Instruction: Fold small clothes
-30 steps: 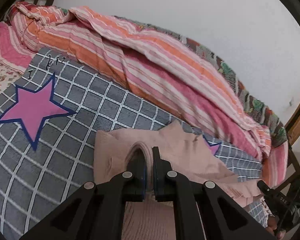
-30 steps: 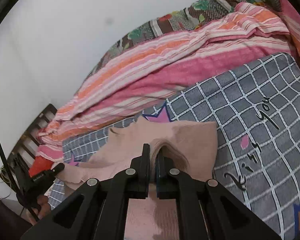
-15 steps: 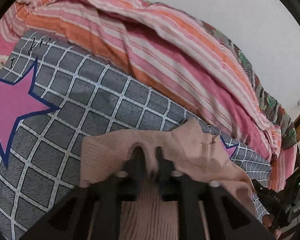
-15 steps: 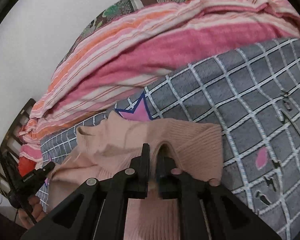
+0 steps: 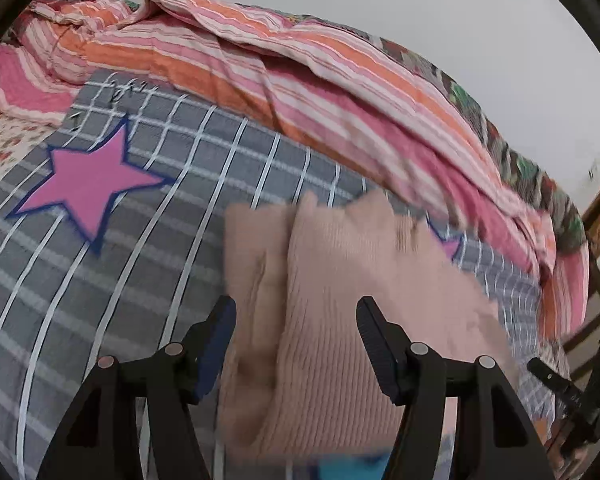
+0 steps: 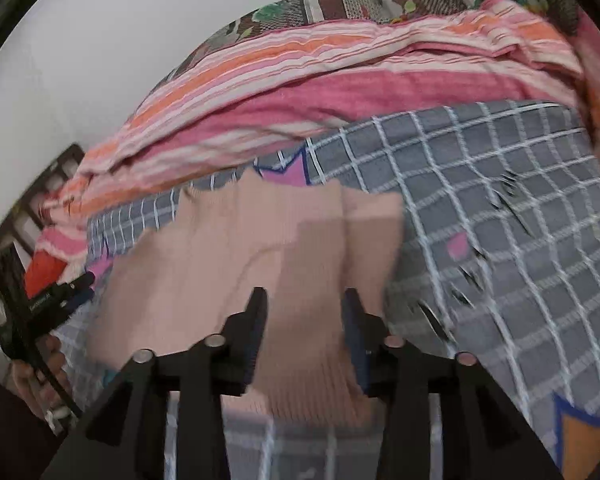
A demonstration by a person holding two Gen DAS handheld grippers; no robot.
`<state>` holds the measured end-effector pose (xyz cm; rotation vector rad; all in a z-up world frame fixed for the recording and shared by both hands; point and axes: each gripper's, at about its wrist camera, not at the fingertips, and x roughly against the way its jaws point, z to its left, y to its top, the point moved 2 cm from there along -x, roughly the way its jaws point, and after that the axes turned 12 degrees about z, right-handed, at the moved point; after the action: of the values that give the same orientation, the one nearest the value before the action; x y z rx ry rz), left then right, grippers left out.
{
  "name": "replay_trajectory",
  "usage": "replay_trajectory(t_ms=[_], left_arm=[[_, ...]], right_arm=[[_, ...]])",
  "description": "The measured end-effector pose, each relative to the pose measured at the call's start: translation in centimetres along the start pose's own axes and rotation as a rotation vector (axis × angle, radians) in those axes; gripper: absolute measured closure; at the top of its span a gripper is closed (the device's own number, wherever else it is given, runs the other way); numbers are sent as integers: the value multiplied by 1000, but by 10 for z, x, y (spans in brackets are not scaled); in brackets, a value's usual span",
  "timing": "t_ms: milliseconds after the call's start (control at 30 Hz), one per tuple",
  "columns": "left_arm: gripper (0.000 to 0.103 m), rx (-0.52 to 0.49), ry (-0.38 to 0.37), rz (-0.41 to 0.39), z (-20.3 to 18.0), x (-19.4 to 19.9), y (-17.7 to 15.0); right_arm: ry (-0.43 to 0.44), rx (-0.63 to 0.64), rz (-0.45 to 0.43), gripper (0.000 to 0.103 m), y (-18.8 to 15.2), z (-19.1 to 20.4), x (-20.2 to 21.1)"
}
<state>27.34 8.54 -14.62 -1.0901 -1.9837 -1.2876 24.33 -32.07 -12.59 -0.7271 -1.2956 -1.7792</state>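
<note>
**Both grippers let go of the folded edge**

A second ago each gripper was pinched shut on a bunched edge of the pink knit garment (image 5: 340, 320). Now the left gripper (image 5: 296, 344) has its jaws apart and opening, pads off the cloth, though the knit lies between them. The right gripper (image 6: 304, 332) shows the same: jaws opening, fabric between, no pad pressing on it.

The garment lies on the grey checked bedspread (image 5: 112, 288), near the striped pink-and-orange quilt (image 5: 340, 92) heaped along the wall, with the pink star (image 5: 88, 184) well apart to its side. A ridge runs down the knit in the left view, so a layer seems laid over.

Judgement: this fold is placed and released. Both views are motion-blurred, so edge alignment cannot be checked.
</note>
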Motion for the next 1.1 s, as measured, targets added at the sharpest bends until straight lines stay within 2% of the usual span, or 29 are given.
replay_trajectory(t_ms=[67, 200, 300, 400, 433, 533, 700, 733, 767, 800, 833, 867, 900, 1000, 1100], left_arm=[[42, 3, -5, 11, 3, 7, -18], [42, 16, -34, 62, 12, 12, -60], [42, 35, -100, 95, 14, 8, -81], [41, 37, -100, 76, 10, 4, -79], [41, 56, -125, 79, 12, -2, -74], [41, 108, -164, 80, 17, -15, -60], [47, 149, -156, 56, 18, -27, -43], [53, 160, -148, 53, 19, -29, -41], [60, 174, -136, 52, 20, -30, -38], [68, 186, -129, 53, 22, -31, -37], [85, 201, -124, 58, 25, -32, -36], [90, 208, -144, 68, 27, -33, -35], [91, 213, -163, 69, 29, -32, -35], [92, 223, -218, 0, 32, -13, -41], [93, 198, -185, -7, 27, 1, -51]], right_arm=[[-24, 10, 10, 62, -24, -3, 12], [6, 14, 75, 60, -56, -5, 11], [52, -21, 138, 59, -72, -8, -3], [106, -70, 143, 53, -76, -10, -15], [130, -82, 138, 49, -74, -10, -18], [149, -137, 133, 48, -64, -12, -29], [179, -229, 117, 50, -44, -18, -44], [179, -245, 113, 54, -40, -20, -47], [173, -258, 112, 68, -36, -21, -50], [166, -270, 113, 74, -32, -22, -53], [172, -280, 123, 89, -28, -23, -58], [183, -285, 134, 91, -26, -24, -61], [185, -290, 137, 92, -25, -24, -62], [143, -232, 106, 94, -26, -14, -48], [150, -209, 88, 95, -33, -8, -31]])
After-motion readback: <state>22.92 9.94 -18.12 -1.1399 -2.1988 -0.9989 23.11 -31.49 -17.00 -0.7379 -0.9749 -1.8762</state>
